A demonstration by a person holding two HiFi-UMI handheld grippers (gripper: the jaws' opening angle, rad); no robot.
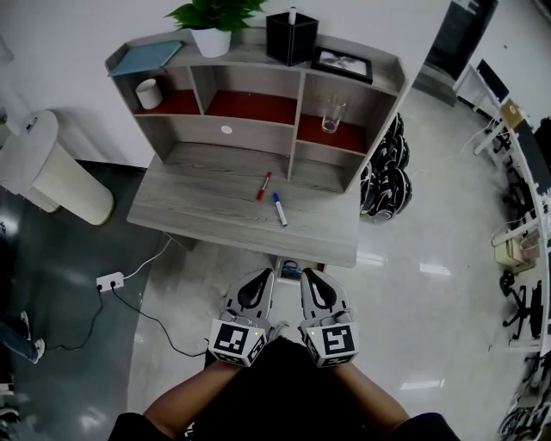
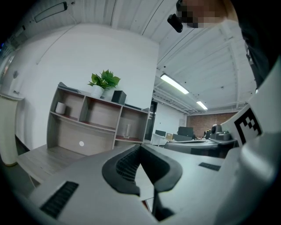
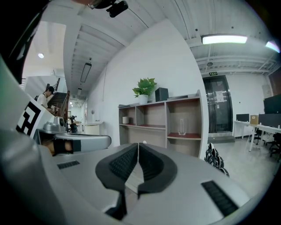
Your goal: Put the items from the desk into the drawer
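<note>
A red marker [image 1: 263,185] and a blue marker [image 1: 280,208] lie side by side on the grey wooden desk [image 1: 198,211]. Under the desk's front edge a drawer [image 1: 290,269] shows a little. My left gripper [image 1: 258,279] and right gripper [image 1: 312,279] are held side by side in front of the desk, below its edge. Both are shut with nothing between the jaws. In the left gripper view the left gripper [image 2: 140,147] points at the desk's shelf unit [image 2: 88,118]. The right gripper [image 3: 138,146] in its own view faces the same shelf unit [image 3: 162,116].
The hutch [image 1: 258,103] holds a potted plant [image 1: 213,21], a black pen box [image 1: 291,36], a picture frame [image 1: 343,63], a book [image 1: 146,57], a white cup [image 1: 149,92] and a glass [image 1: 333,114]. A white bin [image 1: 52,168] stands left, a power strip [image 1: 110,281] on the floor, helmets [image 1: 387,177] right.
</note>
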